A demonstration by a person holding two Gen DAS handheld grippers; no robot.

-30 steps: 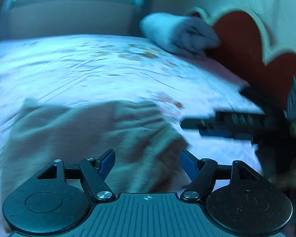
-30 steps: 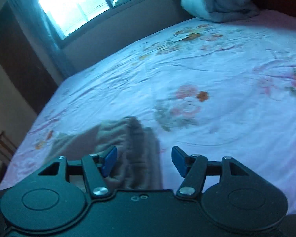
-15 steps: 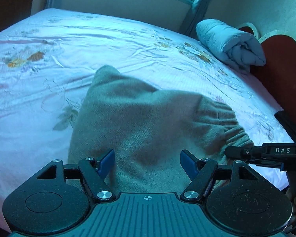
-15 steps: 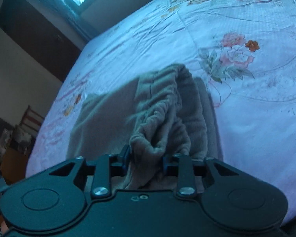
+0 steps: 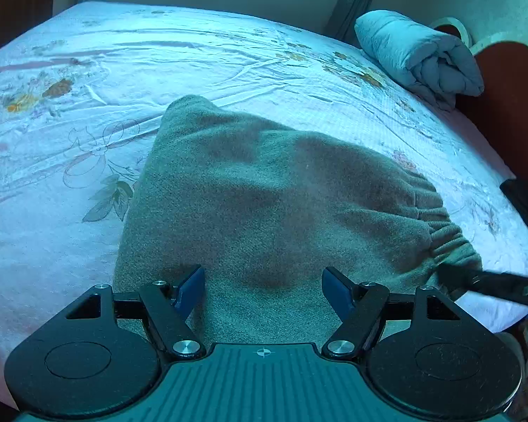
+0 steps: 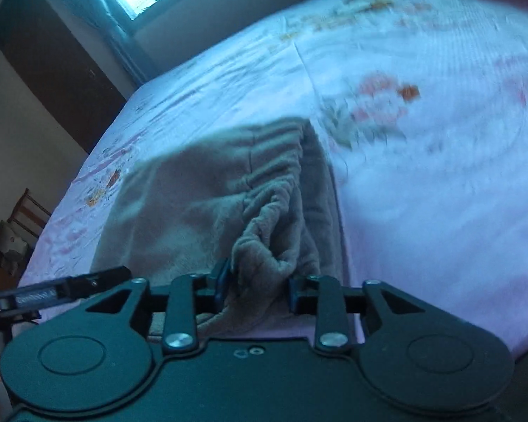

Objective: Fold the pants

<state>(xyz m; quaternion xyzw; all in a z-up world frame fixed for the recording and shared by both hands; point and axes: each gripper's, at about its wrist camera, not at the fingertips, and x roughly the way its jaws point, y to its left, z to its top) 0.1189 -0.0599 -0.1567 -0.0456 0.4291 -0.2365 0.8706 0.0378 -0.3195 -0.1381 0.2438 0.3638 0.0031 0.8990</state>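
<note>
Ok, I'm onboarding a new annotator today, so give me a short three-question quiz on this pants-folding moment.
1. True or false: the left gripper is shut on the pants.
2. Which part of the pants does the right gripper pinch? A) a leg cuff B) the gathered waistband C) nothing
3. Fill in: a rolled ____ lies at the far corner of the bed, by the headboard.

Key: 1 false, its jaws stand open above the fabric; 2 B; 3 blanket.
</note>
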